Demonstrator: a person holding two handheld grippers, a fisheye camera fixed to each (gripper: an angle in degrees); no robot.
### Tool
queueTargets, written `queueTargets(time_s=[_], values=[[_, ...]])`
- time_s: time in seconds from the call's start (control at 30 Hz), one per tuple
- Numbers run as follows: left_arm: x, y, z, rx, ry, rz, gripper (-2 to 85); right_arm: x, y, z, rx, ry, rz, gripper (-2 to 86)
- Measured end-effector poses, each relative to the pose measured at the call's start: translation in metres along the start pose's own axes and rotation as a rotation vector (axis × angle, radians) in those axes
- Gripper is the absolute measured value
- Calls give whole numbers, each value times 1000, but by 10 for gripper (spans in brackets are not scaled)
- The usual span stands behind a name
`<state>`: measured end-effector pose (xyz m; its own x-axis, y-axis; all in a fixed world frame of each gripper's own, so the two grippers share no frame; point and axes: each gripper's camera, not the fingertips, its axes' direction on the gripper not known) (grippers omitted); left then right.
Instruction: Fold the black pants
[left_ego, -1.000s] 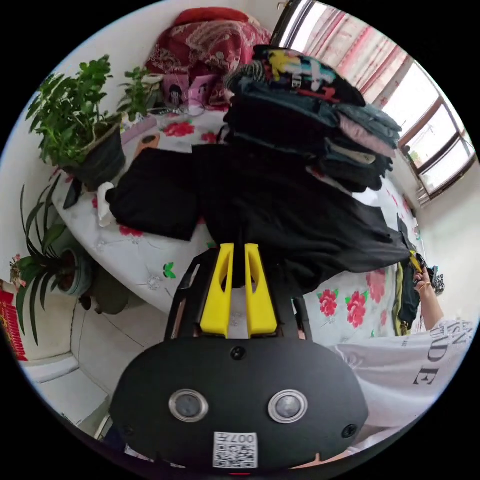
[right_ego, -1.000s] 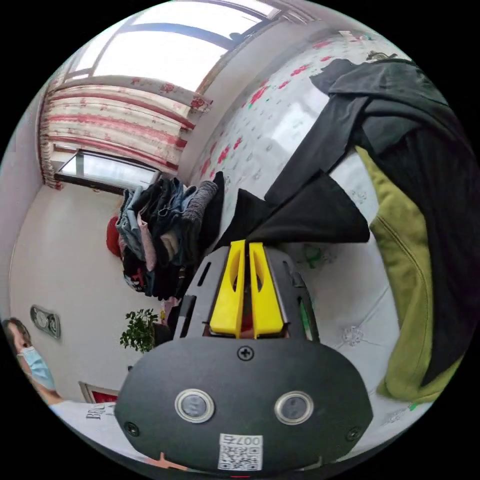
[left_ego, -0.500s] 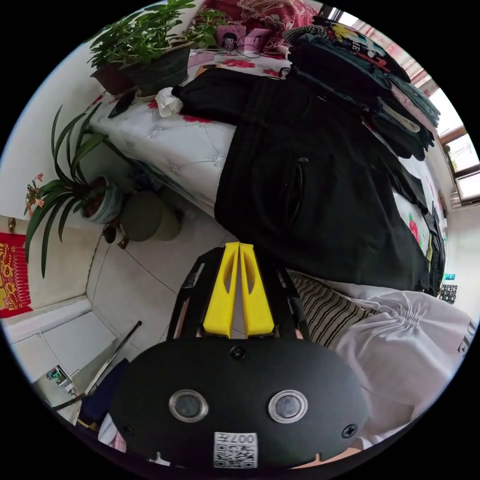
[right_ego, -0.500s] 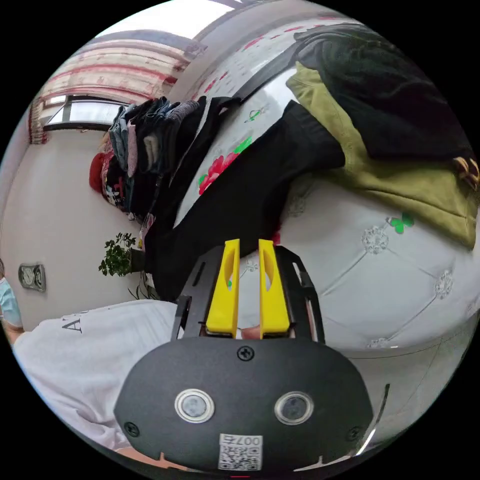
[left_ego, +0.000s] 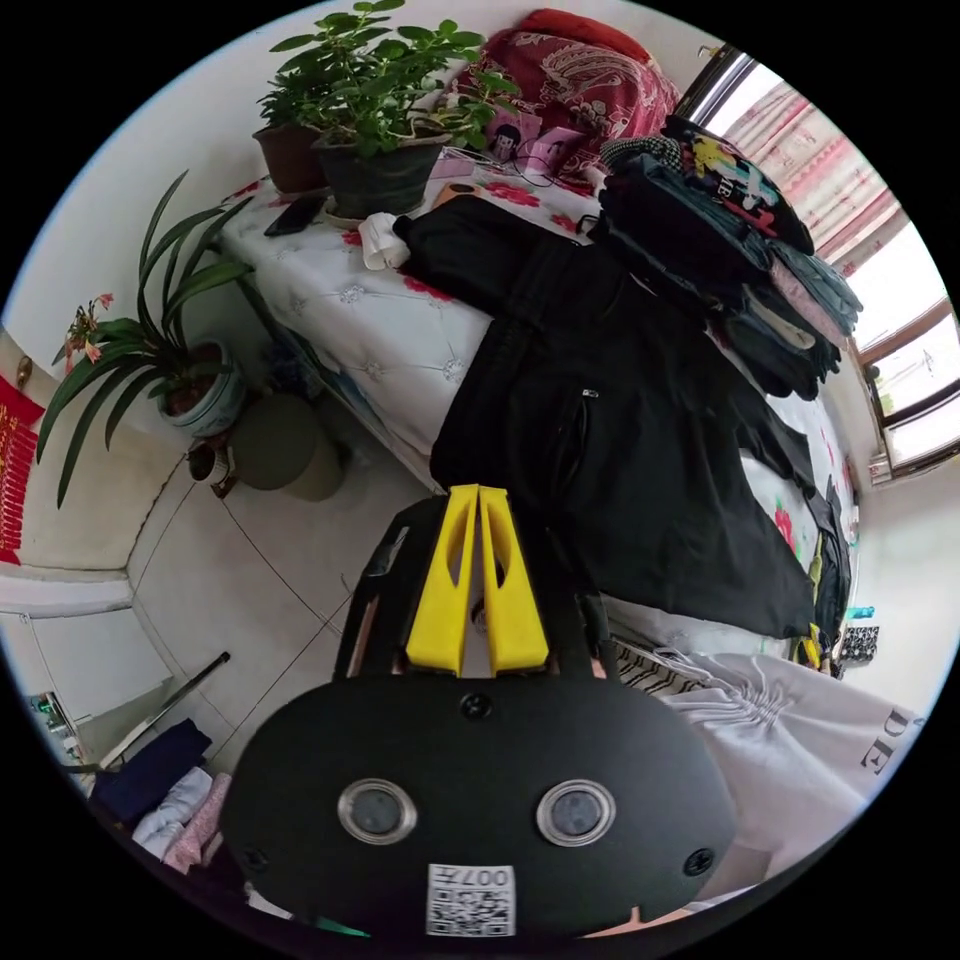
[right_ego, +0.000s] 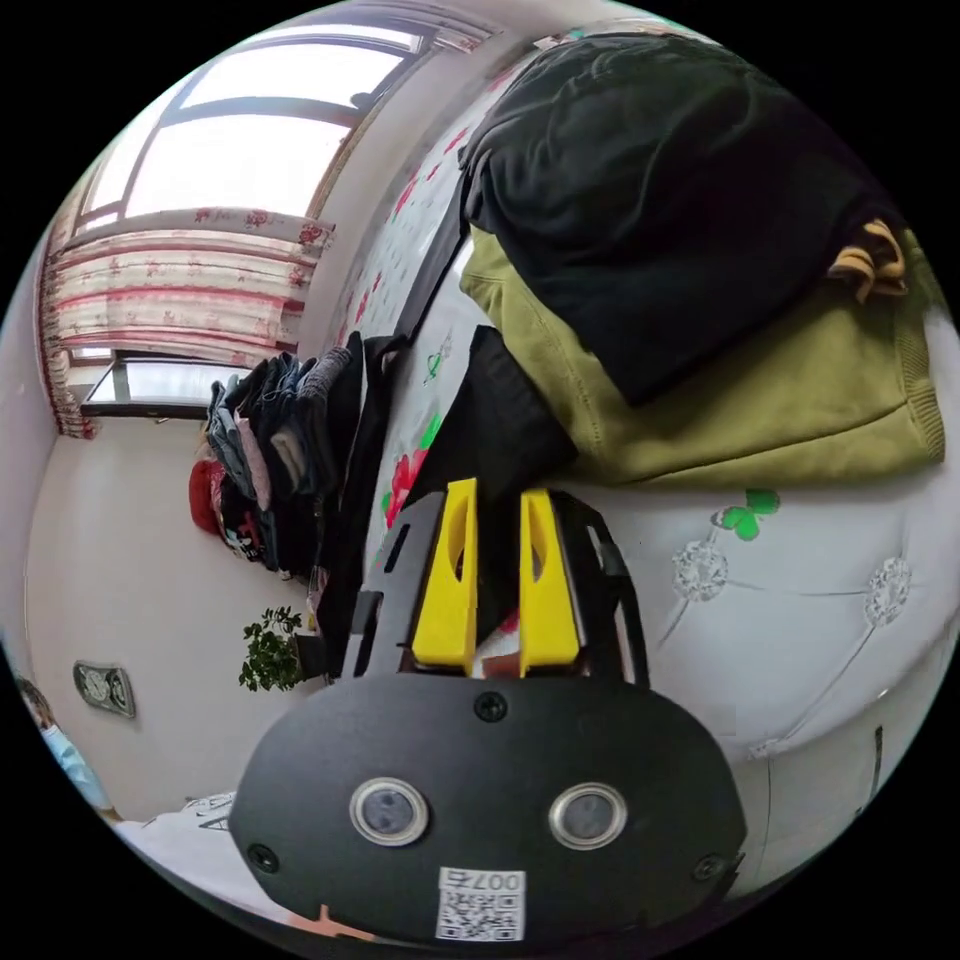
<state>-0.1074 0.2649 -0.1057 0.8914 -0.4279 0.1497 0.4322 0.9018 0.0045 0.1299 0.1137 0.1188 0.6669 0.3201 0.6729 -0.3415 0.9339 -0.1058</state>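
Black pants (left_ego: 620, 450) are draping over the edge of a floral-quilted bed (left_ego: 370, 330) beneath stacked clothes (left_ego: 730, 260), as the left gripper (left_ego: 478, 500), jaws together, and the slightly parted right gripper (right_ego: 497, 500) are hovering empty nearby.

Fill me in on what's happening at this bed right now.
A person is folding clothes with a two-jaw gripper in each hand. The black pants lie spread on the flowered bed, one end hanging over its edge. The left gripper is shut at that hanging edge; whether it pinches the cloth is unclear. The right gripper is open beside a black leg end. A stack of folded clothes sits behind the pants, and a green garment under a black one nearby.
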Motion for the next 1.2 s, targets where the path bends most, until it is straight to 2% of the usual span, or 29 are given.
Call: queueTargets(time_s=[0.1,0.13,0.23,0.3,0.37,0.47,0.53,0.7,0.77,0.83,0.9,0.97,1.03,1.2], values=[[8,-2,-2,5,18,20,-10,-46,7,-27,69,-71,-174,4],[9,-2,-3,7,22,24,-10,-69,16,-47,108,-90,-294,1],[16,-5,-1,9,35,25,-10,-110,47,-87,161,19,-541,0],[22,-10,7,2,63,40,-10,-108,55,-89,123,164,-517,1],[28,-16,15,-11,80,56,-10,-79,57,-78,64,312,-328,8],[39,-32,27,-38,88,91,-9,-66,71,-71,111,354,-173,14],[46,-45,30,-45,76,120,-9,-87,80,-62,165,376,-225,16],[71,-110,35,-28,43,215,-8,-180,78,-15,240,663,-476,20],[82,-137,38,-21,52,236,-7,-218,75,-13,422,834,-487,21],[94,-164,41,-11,54,264,-6,-231,68,-18,510,910,-460,21],[113,-196,50,-2,52,311,-6,-232,55,-19,453,867,-455,32],[126,-219,62,-13,52,342,-6,-226,40,-10,301,740,-453,56],[138,-240,78,-42,58,358,-6,-218,33,-2,233,724,-372,75],[186,-253,119,-83,127,460,-8,-171,36,-16,226,683,-128,101]])
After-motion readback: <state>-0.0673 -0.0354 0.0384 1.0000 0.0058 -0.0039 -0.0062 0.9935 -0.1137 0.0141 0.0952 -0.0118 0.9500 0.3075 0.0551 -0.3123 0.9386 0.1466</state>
